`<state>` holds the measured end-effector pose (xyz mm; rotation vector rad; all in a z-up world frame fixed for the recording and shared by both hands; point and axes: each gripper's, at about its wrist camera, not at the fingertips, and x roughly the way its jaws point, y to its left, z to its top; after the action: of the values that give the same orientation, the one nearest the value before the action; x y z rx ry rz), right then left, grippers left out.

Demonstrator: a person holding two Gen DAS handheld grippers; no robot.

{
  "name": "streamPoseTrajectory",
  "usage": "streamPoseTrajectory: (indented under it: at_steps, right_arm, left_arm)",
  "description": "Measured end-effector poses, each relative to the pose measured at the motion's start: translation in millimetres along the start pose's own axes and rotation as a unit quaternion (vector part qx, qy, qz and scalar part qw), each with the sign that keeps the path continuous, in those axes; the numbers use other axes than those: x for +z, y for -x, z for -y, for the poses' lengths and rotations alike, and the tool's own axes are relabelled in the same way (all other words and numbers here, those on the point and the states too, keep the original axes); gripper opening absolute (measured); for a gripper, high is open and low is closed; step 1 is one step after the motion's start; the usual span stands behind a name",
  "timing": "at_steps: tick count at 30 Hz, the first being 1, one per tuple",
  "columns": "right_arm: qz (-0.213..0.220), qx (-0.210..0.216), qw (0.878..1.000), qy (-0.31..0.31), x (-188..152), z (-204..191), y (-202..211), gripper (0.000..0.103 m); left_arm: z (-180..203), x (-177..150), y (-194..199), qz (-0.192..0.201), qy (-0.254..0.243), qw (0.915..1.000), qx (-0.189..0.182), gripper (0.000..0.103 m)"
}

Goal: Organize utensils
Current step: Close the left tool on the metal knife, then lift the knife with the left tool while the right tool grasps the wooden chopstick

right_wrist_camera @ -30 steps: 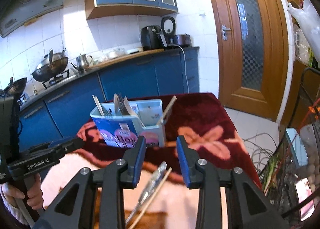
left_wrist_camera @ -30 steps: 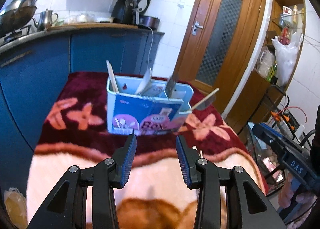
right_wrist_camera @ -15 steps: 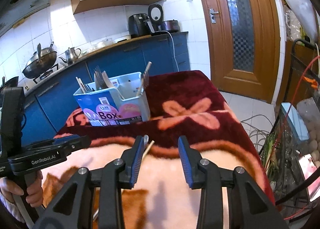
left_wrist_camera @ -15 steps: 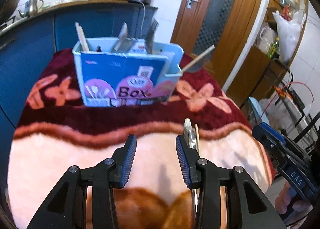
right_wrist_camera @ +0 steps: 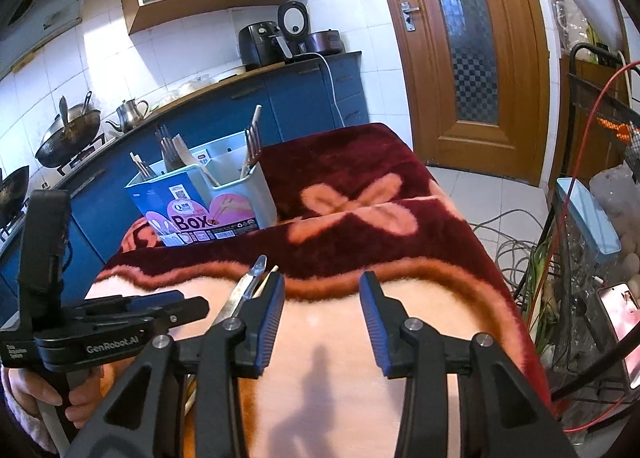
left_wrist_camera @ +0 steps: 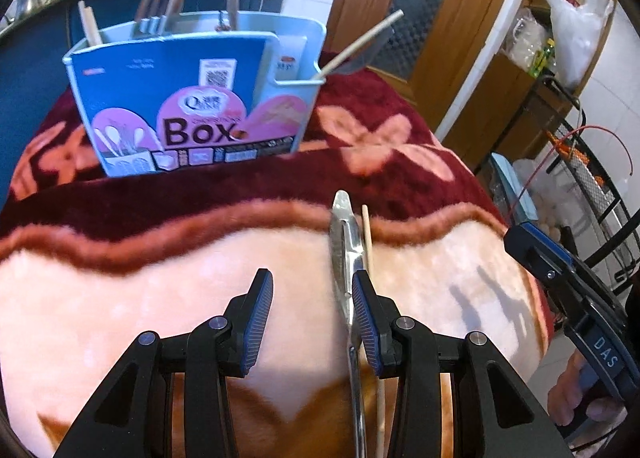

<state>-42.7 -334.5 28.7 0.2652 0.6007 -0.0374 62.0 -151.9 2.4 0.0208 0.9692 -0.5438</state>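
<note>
Metal utensil (left_wrist_camera: 345, 254) and chopstick (left_wrist_camera: 367, 238), laid lengthwise toward the utensil box (left_wrist_camera: 192, 98), are found beside the open, empty left tool (left_wrist_camera: 312, 318), nearer than the right tool (right_wrist_camera: 322, 322), whose empty jaws have just been opening.

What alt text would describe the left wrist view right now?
The open left claw hovers over a pink and maroon blanket, where a metal utensil and a wooden chopstick lie side by side by its right finger. Behind stands a blue utensil box holding cutlery.

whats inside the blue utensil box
Forks, chopsticks and other handles stick out of the utensil box; their lower ends and the box bottom are hidden by its walls.
</note>
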Motion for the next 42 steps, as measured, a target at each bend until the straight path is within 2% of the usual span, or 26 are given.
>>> streamPoseTrajectory:
  at_steps: [5,7,12,18,22,28,36,42]
  right_arm:
    - [-0.003,0.003,1.000,-0.007,-1.6,4.9,-2.2,0.042]
    - [-0.004,0.004,1.000,-0.009,-2.7,7.0,-2.4,0.042]
    - [-0.007,0.004,1.000,-0.014,-3.5,11.1,-5.0,0.043]
    - [-0.010,0.004,1.000,-0.017,-4.9,13.0,-7.4,0.043]
    - [-0.009,0.005,1.000,-0.017,-5.5,13.1,-7.5,0.043]
    - [-0.010,0.005,1.000,-0.016,-6.1,12.1,-7.7,0.043]
    - [-0.014,0.009,1.000,-0.005,-6.5,1.2,-6.6,0.043]
    - [-0.021,0.018,1.000,0.006,-4.8,-12.2,-8.1,0.043]
  left_arm:
    - [1.2,-0.4,-11.8,-0.016,0.002,0.9999,-0.007,0.041]
    - [1.5,0.5,-16.5,-0.021,0.005,0.9997,-0.010,0.030]
    - [0.7,4.0,-23.3,-0.025,0.015,0.9993,-0.024,0.015]
    - [1.8,3.8,-26.3,-0.032,0.024,0.9977,-0.055,0.012]
    - [6.1,3.0,-29.5,-0.032,0.021,0.9975,-0.059,0.004]
    - [1.2,0.8,-23.1,-0.017,0.032,0.9974,-0.062,0.001]
    - [-29.0,-2.7,13.8,0.045,0.068,0.9964,-0.023,0.001]
    - [-68.2,-12.6,42.2,0.080,0.110,0.9905,0.022,0.001]
